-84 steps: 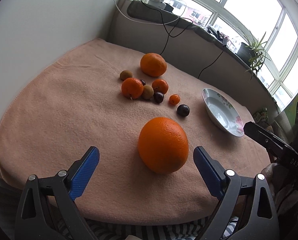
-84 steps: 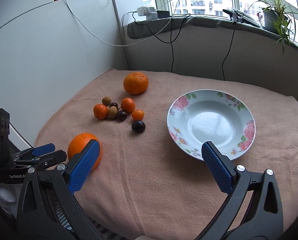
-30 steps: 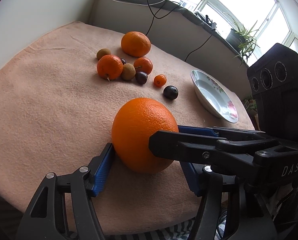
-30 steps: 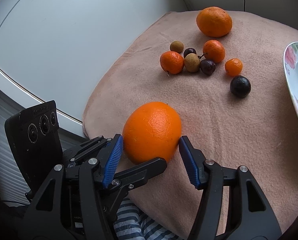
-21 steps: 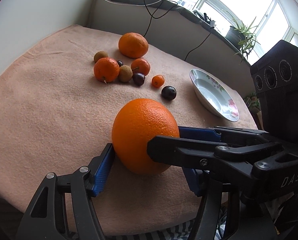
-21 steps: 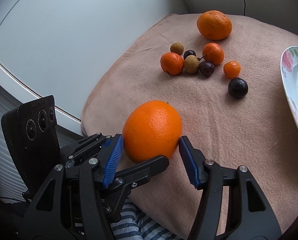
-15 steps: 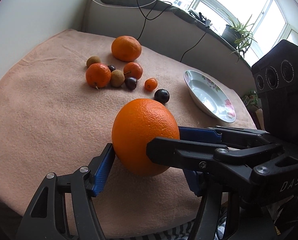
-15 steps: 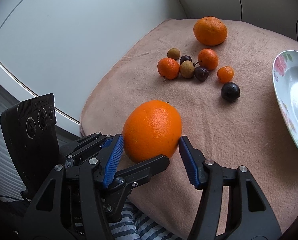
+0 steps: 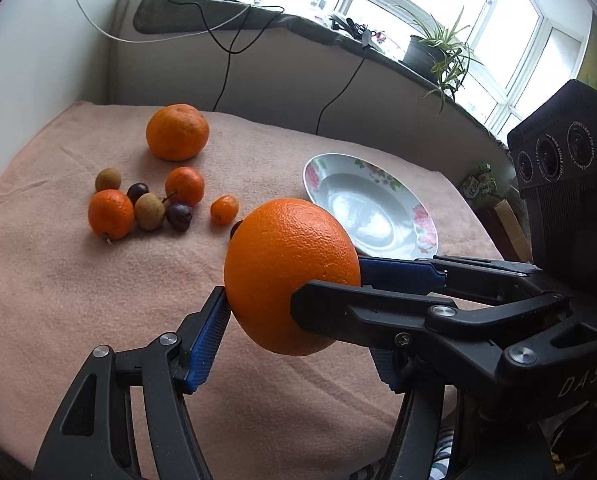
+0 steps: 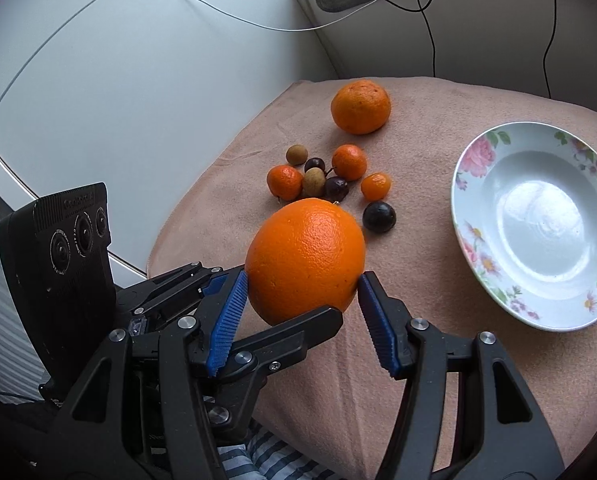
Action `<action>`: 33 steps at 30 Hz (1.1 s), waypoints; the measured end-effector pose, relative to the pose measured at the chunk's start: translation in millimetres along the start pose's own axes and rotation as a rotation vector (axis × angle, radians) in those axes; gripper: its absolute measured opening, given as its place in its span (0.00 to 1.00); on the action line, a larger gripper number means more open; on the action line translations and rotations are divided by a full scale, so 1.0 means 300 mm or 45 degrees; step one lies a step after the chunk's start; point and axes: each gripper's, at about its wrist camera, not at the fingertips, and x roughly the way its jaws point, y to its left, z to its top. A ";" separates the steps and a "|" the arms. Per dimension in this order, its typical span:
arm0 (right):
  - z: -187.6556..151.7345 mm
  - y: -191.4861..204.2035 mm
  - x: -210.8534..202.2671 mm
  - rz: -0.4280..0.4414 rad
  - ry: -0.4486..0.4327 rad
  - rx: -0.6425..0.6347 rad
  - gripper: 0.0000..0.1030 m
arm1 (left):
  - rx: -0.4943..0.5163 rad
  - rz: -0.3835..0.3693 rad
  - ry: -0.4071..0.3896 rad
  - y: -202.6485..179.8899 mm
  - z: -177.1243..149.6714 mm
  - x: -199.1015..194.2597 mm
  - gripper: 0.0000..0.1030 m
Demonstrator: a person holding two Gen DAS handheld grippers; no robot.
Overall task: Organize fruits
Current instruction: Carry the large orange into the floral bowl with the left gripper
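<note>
With the big orange (image 10: 304, 258) clamped by both grippers at once, left gripper (image 9: 294, 328) and right gripper (image 10: 300, 312) crossing on it, it hangs clear of the blanket (image 10: 398, 360) near its front edge. Plate (image 10: 538, 224) is empty at the right edge. Move both hands in step, hold squeeze even, clear the small fruit (image 10: 324, 178), lower into the plate's middle before releasing.

Left tongs (image 9: 294, 316), right tongs (image 10: 298, 312) crossed, both clamped
</note>
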 end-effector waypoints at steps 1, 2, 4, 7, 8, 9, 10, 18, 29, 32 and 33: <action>-0.001 -0.012 -0.016 -0.008 -0.010 0.009 0.59 | 0.013 -0.007 0.001 -0.014 0.007 0.009 0.62; -0.001 -0.027 -0.030 -0.015 -0.020 0.018 0.59 | 0.025 -0.014 0.003 -0.029 0.016 0.019 0.62; 0.002 -0.057 -0.060 -0.031 -0.038 0.039 0.59 | 0.051 -0.031 0.009 -0.058 0.030 0.039 0.62; 0.002 -0.099 -0.097 -0.053 -0.066 0.074 0.59 | 0.091 -0.053 0.017 -0.106 0.055 0.072 0.62; 0.003 -0.113 -0.111 -0.059 -0.076 0.086 0.59 | 0.102 -0.061 0.019 -0.122 0.066 0.083 0.62; 0.004 -0.127 -0.125 -0.068 -0.086 0.094 0.59 | 0.113 -0.069 0.021 -0.136 0.074 0.094 0.62; 0.005 -0.140 -0.136 -0.077 -0.094 0.101 0.59 | 0.123 -0.079 0.024 -0.150 0.083 0.105 0.62; -0.002 -0.261 -0.191 -0.113 -0.121 0.184 0.59 | 0.176 -0.122 0.071 -0.233 0.125 0.197 0.62; -0.014 -0.361 -0.192 -0.113 -0.116 0.312 0.59 | 0.210 -0.158 0.143 -0.269 0.136 0.268 0.63; -0.013 -0.371 -0.186 -0.149 -0.124 0.355 0.59 | 0.209 -0.192 0.171 -0.267 0.147 0.288 0.63; -0.013 -0.375 -0.184 -0.162 -0.133 0.371 0.59 | 0.211 -0.202 0.183 -0.265 0.150 0.296 0.63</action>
